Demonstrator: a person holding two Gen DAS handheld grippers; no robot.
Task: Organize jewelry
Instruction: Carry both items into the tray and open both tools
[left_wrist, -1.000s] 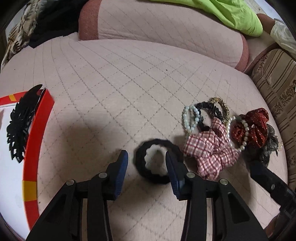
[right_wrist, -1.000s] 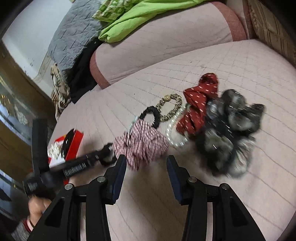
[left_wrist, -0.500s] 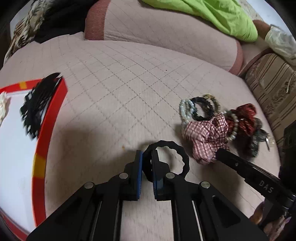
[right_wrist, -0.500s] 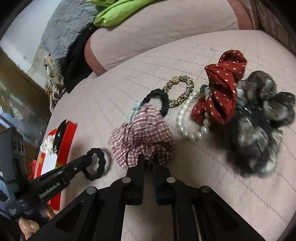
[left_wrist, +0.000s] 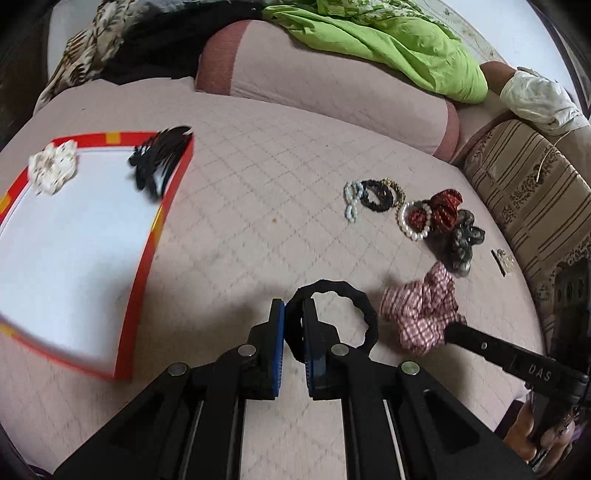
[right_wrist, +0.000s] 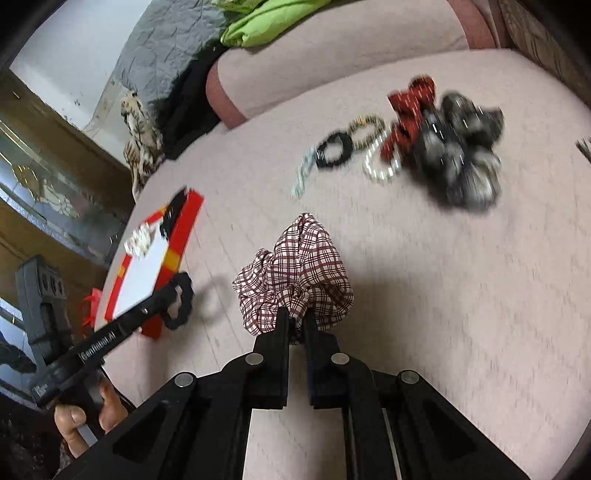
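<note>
Within the last second both tools had lifted their picks clear of the quilted cover. The left gripper (left_wrist: 293, 325) pinched a scalloped black hair tie (left_wrist: 341, 314), the red-rimmed tray (left_wrist: 136, 288) to its left. The right gripper (right_wrist: 295, 328) clamped a soft plaid scrunchie (right_wrist: 299, 273), the remaining pile (right_wrist: 436, 147) ahead. Delivery to the tray looked next.

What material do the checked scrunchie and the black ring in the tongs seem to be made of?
The checked scrunchie looks like thin woven cotton, matte: it gathers into soft folds and shows a printed or woven red-and-white check. The black ring seems a fabric-covered elastic hair tie, matte, with a wavy, ribbed edge; its core is not visible.
</note>
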